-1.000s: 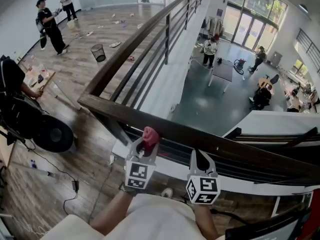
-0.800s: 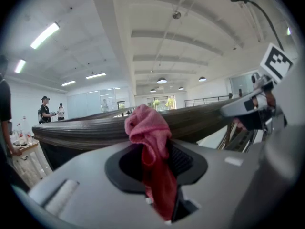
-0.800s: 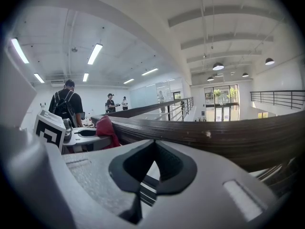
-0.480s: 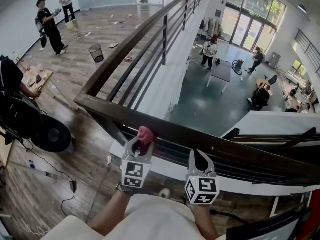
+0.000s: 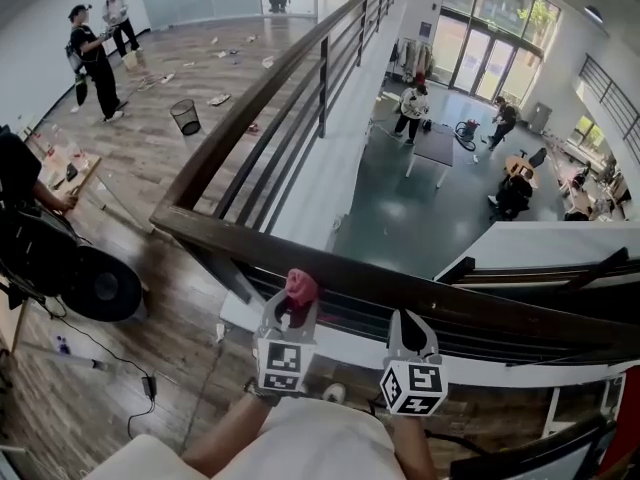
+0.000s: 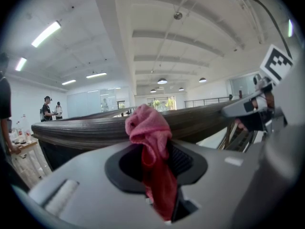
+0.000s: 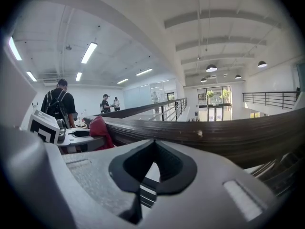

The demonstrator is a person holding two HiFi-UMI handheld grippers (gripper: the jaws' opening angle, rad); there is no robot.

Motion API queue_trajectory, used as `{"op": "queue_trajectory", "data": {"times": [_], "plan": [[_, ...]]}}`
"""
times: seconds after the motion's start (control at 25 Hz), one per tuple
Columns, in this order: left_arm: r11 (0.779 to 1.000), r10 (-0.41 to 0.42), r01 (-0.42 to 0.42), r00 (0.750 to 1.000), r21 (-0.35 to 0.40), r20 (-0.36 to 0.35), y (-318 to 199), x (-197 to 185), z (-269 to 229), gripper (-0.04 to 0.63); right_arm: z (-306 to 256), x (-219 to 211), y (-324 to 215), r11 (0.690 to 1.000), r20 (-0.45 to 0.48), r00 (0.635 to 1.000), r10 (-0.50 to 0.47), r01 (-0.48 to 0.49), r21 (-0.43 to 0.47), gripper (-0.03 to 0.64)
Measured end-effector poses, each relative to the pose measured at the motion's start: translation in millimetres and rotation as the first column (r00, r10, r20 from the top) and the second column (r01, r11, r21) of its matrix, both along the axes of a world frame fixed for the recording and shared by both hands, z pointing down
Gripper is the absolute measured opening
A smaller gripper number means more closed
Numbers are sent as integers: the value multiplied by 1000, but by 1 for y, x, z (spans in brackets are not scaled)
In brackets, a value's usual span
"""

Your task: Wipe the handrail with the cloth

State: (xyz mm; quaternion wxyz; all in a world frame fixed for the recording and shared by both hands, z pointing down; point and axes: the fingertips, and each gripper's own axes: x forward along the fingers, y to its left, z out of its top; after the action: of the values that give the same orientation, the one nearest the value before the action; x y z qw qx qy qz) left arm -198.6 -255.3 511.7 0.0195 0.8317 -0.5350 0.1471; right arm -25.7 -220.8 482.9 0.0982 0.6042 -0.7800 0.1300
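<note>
A dark wooden handrail (image 5: 420, 293) runs across the head view and turns away at a corner on the left. My left gripper (image 5: 291, 303) is shut on a pink cloth (image 5: 300, 285), which bunches up at the near side of the rail. In the left gripper view the cloth (image 6: 151, 147) hangs between the jaws with the handrail (image 6: 86, 128) just beyond. My right gripper (image 5: 407, 328) sits a short way to the right, below the rail, shut and holding nothing. The right gripper view shows the handrail (image 7: 224, 130) ahead and the cloth (image 7: 101, 131) at left.
Beyond the rail is a drop to a lower floor with people and a table (image 5: 437, 146). Black balusters (image 5: 322, 98) line the far rail. On the wooden floor at left are a black bin (image 5: 185, 116), scattered litter and people (image 5: 92, 60).
The left gripper with the cloth shifted slightly left along the rail and then back right. The right gripper stayed just below the rail.
</note>
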Motion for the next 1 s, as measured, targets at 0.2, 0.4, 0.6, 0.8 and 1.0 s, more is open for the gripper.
{"op": "queue_trajectory", "data": {"times": [0.2,0.4,0.6,0.8,1.0], "plan": [[1000,28,-28,999,-7,-25,1,2,0,128,1,2,0,999,-25,999,38,-38,-16,2],[999,46,-46,998,-12,-33,2,6,0,127,1,6,1,998,-35,997,65,-65,-18,2],[998,63,-64,997,-18,-35,1,9,-2,127,-2,9,0,995,-29,995,98,-98,-11,3],[996,86,-88,995,-29,-46,0,9,-3,127,-2,10,-1,992,-20,992,126,-127,-14,3],[993,101,-105,993,-52,-61,4,12,-1,127,-5,12,1,988,-35,987,156,-156,-1,3]]}}
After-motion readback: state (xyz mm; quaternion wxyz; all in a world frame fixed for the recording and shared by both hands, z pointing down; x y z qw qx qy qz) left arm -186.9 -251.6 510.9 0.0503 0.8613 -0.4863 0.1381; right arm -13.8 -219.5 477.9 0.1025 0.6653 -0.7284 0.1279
